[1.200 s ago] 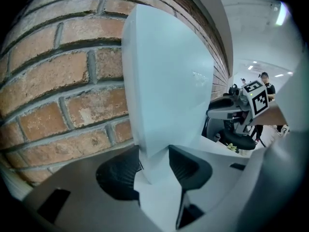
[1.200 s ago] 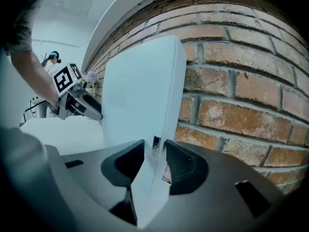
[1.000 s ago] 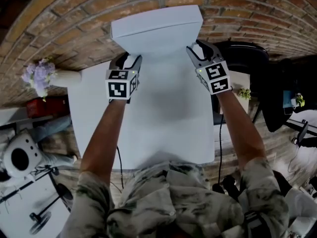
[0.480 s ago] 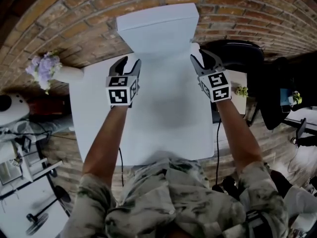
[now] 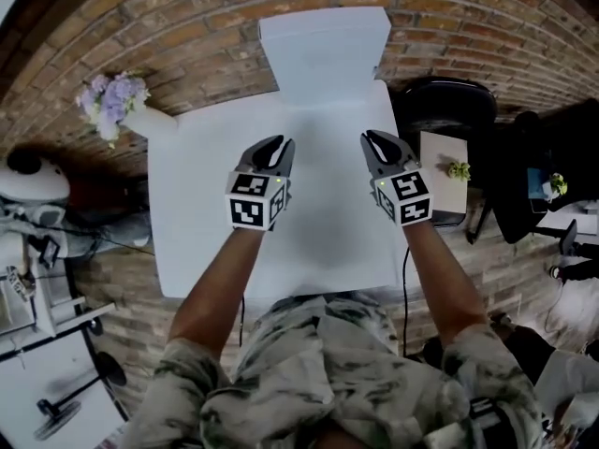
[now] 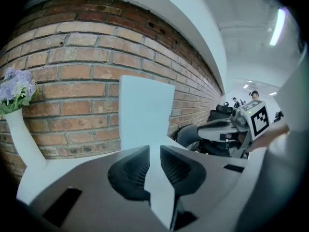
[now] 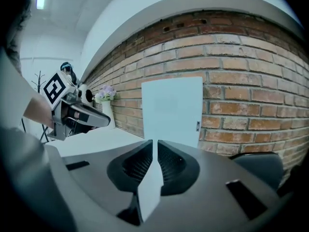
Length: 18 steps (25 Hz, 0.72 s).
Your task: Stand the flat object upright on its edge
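a: white and thin, the flat object [image 5: 325,50] is seen upright on its lower edge at 12 o'clock, at the far end of the table [image 5: 309,251], close to the brick wall [image 5: 187,36]. is it being held?

b: no. the left gripper [image 5: 274,148], at 10 o'clock from the table's middle, and the right gripper [image 5: 377,143], at 2 o'clock, are both found well apart from it. both pairs of jaws are being closed. a slim gap is seen in the left pair and a slimmer one in the right, and nothing is caught between either.

a: which step is judged to be in hand?

b: the standing appears done, so only the letting-go and a check are left. whether the panel rests on the bricks or stands free cannot be told.

a: and the next move?

b: little is called for. the grippers should be held clear and the table not knocked. the vase of flowers [image 5: 117,106] at 10 o'clock is not involved.
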Each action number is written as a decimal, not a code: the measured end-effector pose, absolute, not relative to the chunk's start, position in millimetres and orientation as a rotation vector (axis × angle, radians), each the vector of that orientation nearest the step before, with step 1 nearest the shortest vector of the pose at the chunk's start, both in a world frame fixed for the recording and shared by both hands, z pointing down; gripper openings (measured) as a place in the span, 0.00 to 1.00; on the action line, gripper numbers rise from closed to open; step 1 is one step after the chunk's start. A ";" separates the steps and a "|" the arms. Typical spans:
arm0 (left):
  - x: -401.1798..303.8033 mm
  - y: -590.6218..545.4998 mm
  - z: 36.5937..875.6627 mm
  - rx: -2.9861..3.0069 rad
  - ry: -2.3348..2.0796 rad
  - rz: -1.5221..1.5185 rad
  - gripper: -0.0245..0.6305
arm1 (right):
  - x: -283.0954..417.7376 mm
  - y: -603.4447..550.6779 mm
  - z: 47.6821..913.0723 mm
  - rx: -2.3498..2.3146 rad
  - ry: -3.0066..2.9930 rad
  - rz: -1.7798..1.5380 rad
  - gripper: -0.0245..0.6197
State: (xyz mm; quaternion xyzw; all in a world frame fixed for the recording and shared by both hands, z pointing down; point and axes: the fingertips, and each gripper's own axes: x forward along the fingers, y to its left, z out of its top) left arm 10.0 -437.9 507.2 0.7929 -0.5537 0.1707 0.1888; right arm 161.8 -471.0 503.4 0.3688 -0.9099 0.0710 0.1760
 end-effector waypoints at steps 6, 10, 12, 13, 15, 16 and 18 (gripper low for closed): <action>27.5 -350.1 493.5 2.311 -1.397 0.428 0.10 | 137.5 -380.1 485.7 1.031 -2.602 0.255 0.09; 25.7 -286.8 487.4 2.345 -1.316 0.409 0.08 | 121.6 -314.8 481.8 1.011 -2.603 0.275 0.07; 22.4 -256.0 483.3 2.358 -1.283 0.402 0.08 | 115.1 -284.1 478.9 1.007 -2.603 0.284 0.07; 20.3 -240.7 480.9 2.365 -1.269 0.399 0.08 | 112.0 -268.9 477.0 1.006 -2.603 0.288 0.07; 14.8 -209.8 476.7 2.378 -1.245 0.397 0.07 | 105.8 -237.5 473.1 1.007 -2.604 0.297 0.07; 11.9 -194.4 474.9 2.384 -1.232 0.396 0.07 | 102.8 -221.5 471.3 1.009 -2.606 0.303 0.07; 6.7 -163.5 471.4 2.392 -1.206 0.391 0.07 | 96.9 -189.0 468.7 1.010 -2.609 0.321 0.07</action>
